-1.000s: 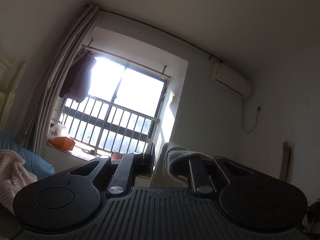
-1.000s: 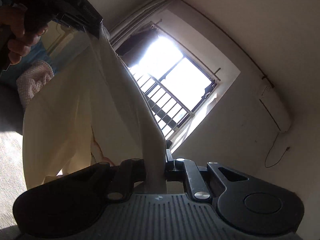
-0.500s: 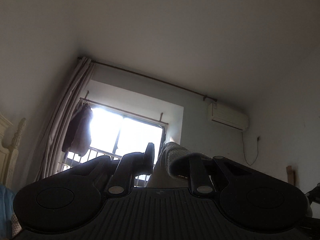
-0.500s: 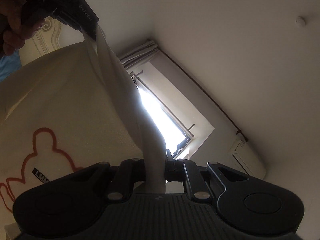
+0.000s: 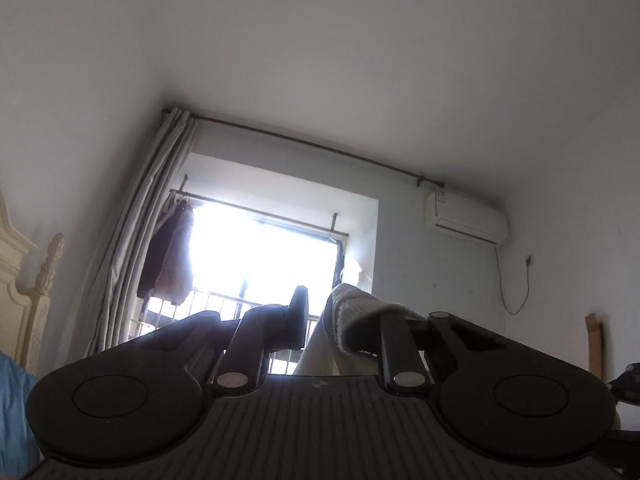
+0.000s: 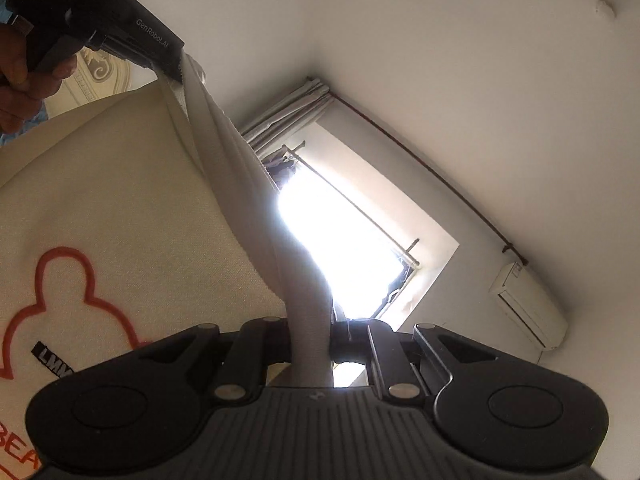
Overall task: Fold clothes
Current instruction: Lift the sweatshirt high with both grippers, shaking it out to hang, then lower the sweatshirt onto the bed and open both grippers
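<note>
Cream shirt (image 6: 120, 208) blocks left; open room rightward

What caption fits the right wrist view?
Right gripper and left gripper hold a cream garment stretched aloft.

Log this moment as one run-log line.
phase: lifting garment | left gripper: shut on cream shirt | right gripper: shut on shirt edge | shirt: stretched between both, raised toward ceiling

The cream shirt (image 6: 120, 208) runs off the right wrist view's left edge, cutting its orange lettering (image 6: 16, 454) short. In the left wrist view, ribbed fabric (image 5: 356, 312) hides one fingertip of the left tool (image 5: 320, 320), and glare washes out the window (image 5: 260, 252).
</note>
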Demonstrator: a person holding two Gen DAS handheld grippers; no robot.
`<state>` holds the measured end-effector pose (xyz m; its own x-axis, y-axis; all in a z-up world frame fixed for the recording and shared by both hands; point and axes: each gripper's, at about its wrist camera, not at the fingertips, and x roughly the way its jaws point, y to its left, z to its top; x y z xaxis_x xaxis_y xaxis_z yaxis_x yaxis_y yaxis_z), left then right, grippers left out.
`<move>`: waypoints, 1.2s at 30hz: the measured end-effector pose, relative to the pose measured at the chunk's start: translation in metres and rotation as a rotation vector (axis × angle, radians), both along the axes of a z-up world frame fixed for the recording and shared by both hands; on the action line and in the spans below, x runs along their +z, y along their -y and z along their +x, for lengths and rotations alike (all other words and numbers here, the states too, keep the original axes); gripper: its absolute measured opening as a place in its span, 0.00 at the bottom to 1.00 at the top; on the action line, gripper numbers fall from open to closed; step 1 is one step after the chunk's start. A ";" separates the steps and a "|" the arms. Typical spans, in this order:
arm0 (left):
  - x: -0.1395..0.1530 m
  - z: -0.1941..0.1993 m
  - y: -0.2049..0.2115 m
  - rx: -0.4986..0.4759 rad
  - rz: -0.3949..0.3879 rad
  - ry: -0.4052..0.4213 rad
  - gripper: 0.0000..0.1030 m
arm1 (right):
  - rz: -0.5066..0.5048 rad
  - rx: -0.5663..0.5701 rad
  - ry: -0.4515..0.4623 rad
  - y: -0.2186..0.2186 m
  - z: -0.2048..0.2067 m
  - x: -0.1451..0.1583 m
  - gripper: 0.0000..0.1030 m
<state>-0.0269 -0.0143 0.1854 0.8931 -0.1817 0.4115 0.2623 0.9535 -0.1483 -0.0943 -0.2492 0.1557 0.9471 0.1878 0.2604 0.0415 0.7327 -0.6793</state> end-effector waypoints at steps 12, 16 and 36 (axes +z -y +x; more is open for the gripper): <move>-0.073 0.168 0.006 0.142 0.073 -0.236 0.17 | -0.026 -0.040 -0.228 -0.010 0.187 -0.089 0.11; -0.106 0.225 0.016 0.192 0.180 -0.360 0.24 | 0.008 -0.080 -0.354 -0.018 0.268 -0.128 0.11; -0.261 0.283 -0.052 0.065 0.122 -1.119 0.80 | 0.691 -0.120 -1.139 0.097 0.292 -0.225 0.71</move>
<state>0.2566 0.0378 -0.0757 0.7581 -0.1059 -0.6435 -0.0103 0.9847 -0.1742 0.1980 -0.3463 -0.0697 0.6995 0.2397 -0.6733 -0.2087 0.9695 0.1283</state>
